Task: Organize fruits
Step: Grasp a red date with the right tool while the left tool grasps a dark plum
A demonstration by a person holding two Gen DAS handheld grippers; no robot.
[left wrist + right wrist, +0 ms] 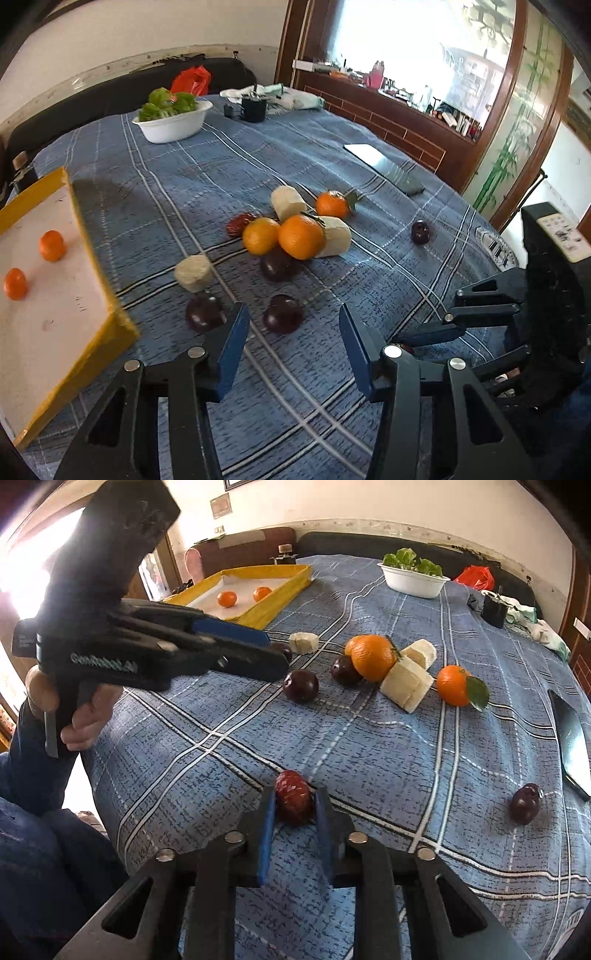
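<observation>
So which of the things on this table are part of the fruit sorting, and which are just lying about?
Part of the job:
- yellow tray with two small oranges
- loose oranges
- dark plums
- red date, gripped in the right claw
- left claw, open
- pale cut chunks, possibly

Lying about:
- bowl of greens
- phone
- black cup
- red bag

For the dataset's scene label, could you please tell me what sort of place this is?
Probably a home dining or living room: a table under a blue plaid cloth, a white bowl of green lettuce, and a cluttered dark wooden sideboard beneath a large window.
</observation>
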